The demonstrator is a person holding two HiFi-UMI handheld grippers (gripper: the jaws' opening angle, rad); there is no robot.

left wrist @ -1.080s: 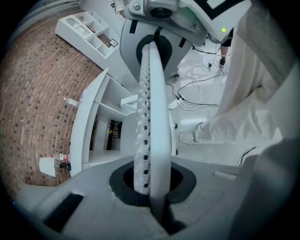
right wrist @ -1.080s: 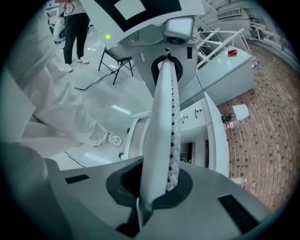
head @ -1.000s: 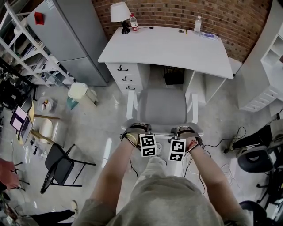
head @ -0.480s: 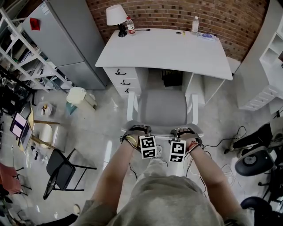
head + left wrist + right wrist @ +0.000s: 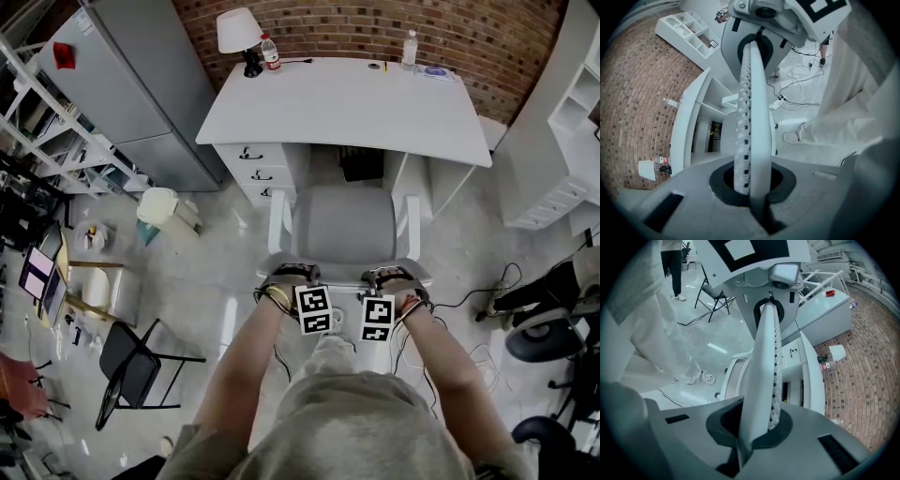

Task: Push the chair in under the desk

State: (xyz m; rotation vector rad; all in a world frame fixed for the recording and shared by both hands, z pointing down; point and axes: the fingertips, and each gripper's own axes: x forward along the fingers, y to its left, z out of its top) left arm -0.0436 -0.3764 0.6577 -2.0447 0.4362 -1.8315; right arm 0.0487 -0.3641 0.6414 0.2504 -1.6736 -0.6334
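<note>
Left hand-held gripper and right hand-held gripper, both closed and empty, sit at the chair back. Next, push it toward the worktop at 12 o'clock.

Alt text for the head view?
Looking down: a person holds the left gripper and right gripper, both shut, on the backrest of a grey chair facing a white desk, seat not yet under it. A lamp and two bottles stand along the desk's far edge.
</note>
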